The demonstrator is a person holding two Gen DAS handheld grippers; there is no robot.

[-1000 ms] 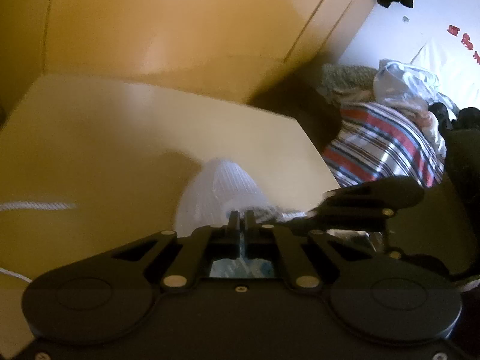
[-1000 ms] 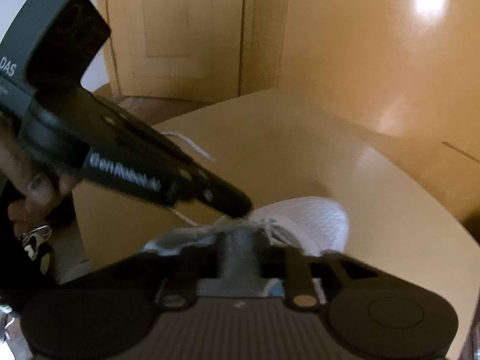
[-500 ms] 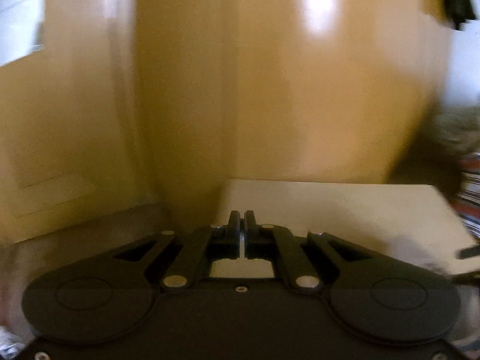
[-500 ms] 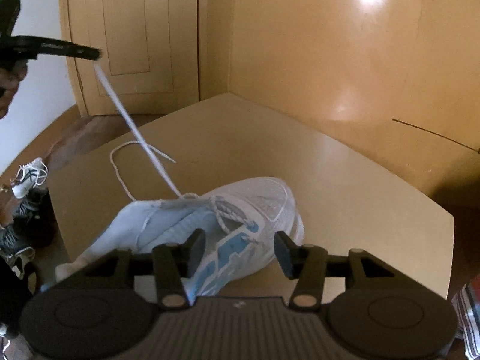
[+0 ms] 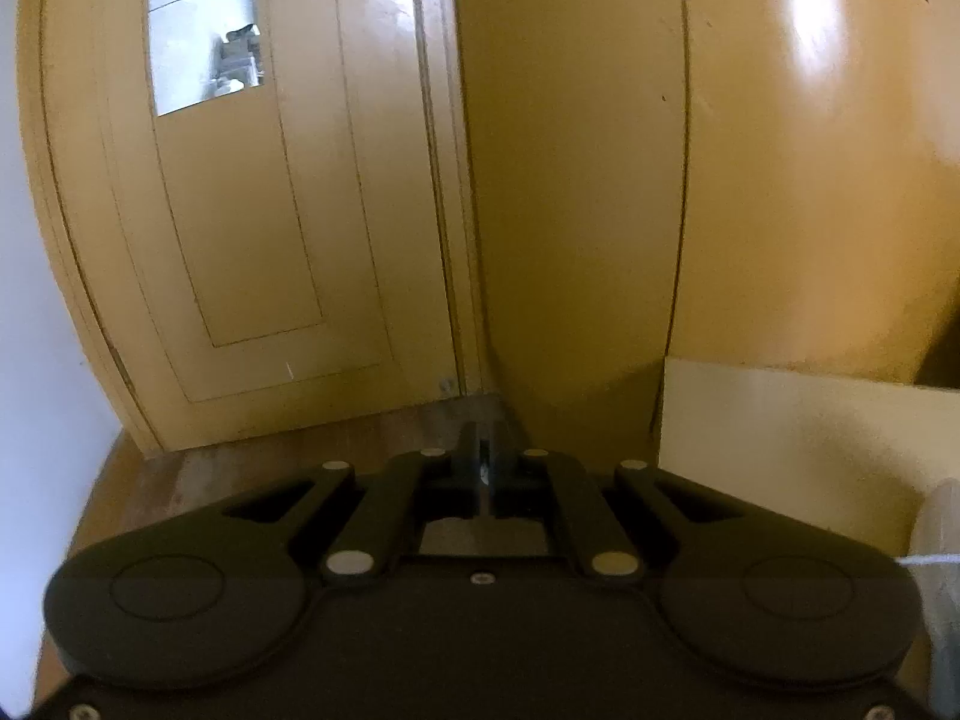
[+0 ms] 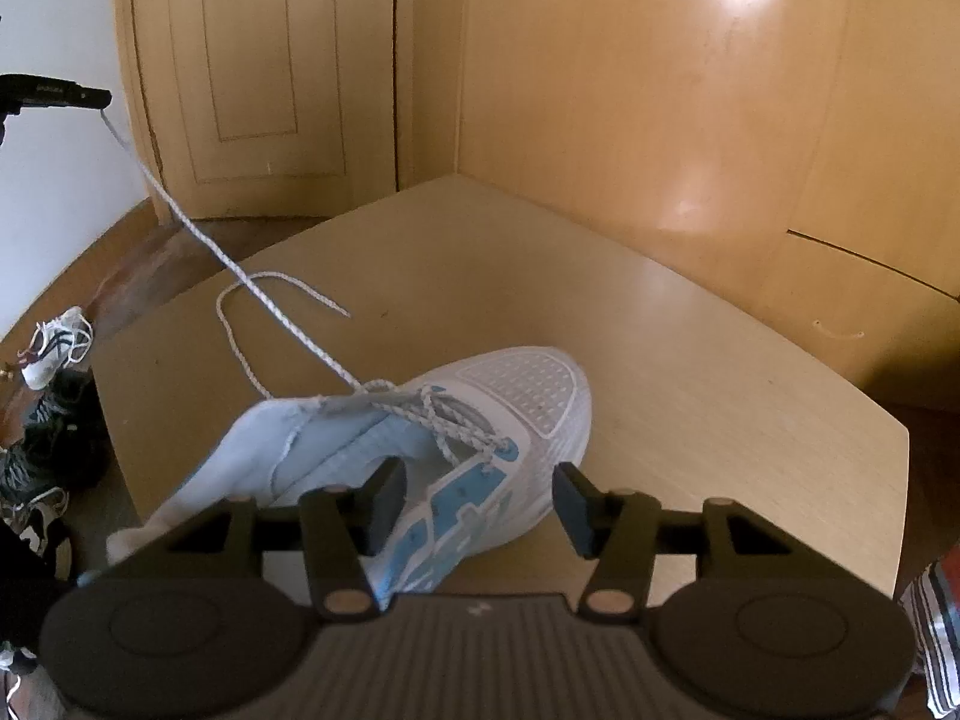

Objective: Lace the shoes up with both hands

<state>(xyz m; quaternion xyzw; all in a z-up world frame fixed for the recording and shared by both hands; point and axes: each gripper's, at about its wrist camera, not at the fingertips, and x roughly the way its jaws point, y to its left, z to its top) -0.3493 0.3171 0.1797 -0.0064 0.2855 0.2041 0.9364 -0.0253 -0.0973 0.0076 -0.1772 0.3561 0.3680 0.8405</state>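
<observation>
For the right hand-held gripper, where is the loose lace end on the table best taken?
Take the loose lace end near its tip, from above. It lies flat on the table, clear of the shoe, with the taut lace crossing its loop farther back.

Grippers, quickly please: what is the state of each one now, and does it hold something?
Left gripper: closed on the end of the white shoelace, pulled taut away from the sneaker.
Right gripper: jaws opening, holding nothing, above the sneaker.

Shoe [image 6: 510,396]: white mesh cloth, glossy blue overlays. Lace [image 6: 252,288]: braided cord. Counter [image 6: 690,360]: smooth matt pale wood. Door [image 6: 264,60]: semi-gloss painted wood.
</observation>
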